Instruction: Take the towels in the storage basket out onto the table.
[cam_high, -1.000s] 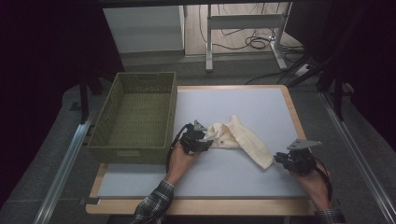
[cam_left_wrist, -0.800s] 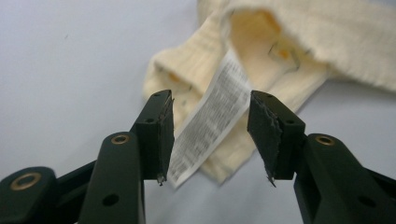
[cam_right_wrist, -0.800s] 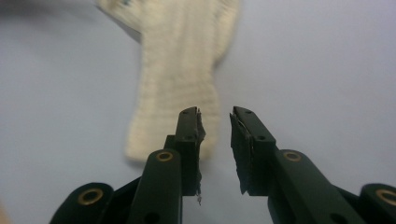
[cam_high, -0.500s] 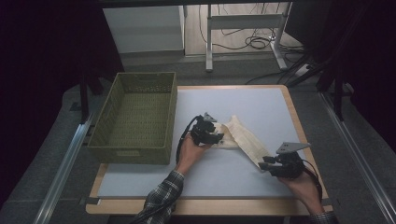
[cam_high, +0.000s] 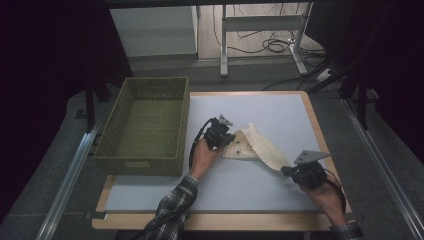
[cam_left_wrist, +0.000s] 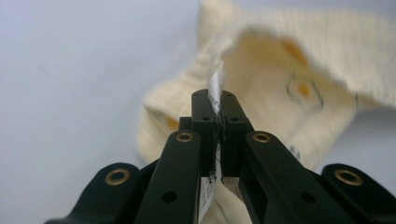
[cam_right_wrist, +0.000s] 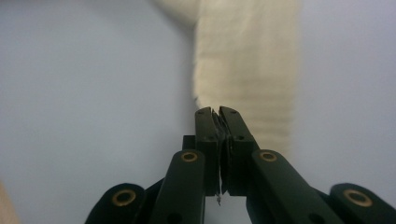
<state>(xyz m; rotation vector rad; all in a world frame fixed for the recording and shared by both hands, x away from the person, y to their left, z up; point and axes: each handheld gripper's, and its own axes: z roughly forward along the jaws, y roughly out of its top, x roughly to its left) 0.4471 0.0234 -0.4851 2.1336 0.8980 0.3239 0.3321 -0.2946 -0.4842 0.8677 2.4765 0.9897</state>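
While the left gripper (cam_left_wrist: 218, 116) is pinching the white label and knit edge of the cream garment (cam_high: 257, 145), the right gripper (cam_right_wrist: 219, 116) is clamping its far ribbed end, lower right of the high view. Item: small knitted garment, lying mid-frame on the desk (cam_high: 280, 107); judged light, soft, limp, sagging between holds; edges are serving best. Container: green woven basket (cam_high: 146, 125), left, standing empty.
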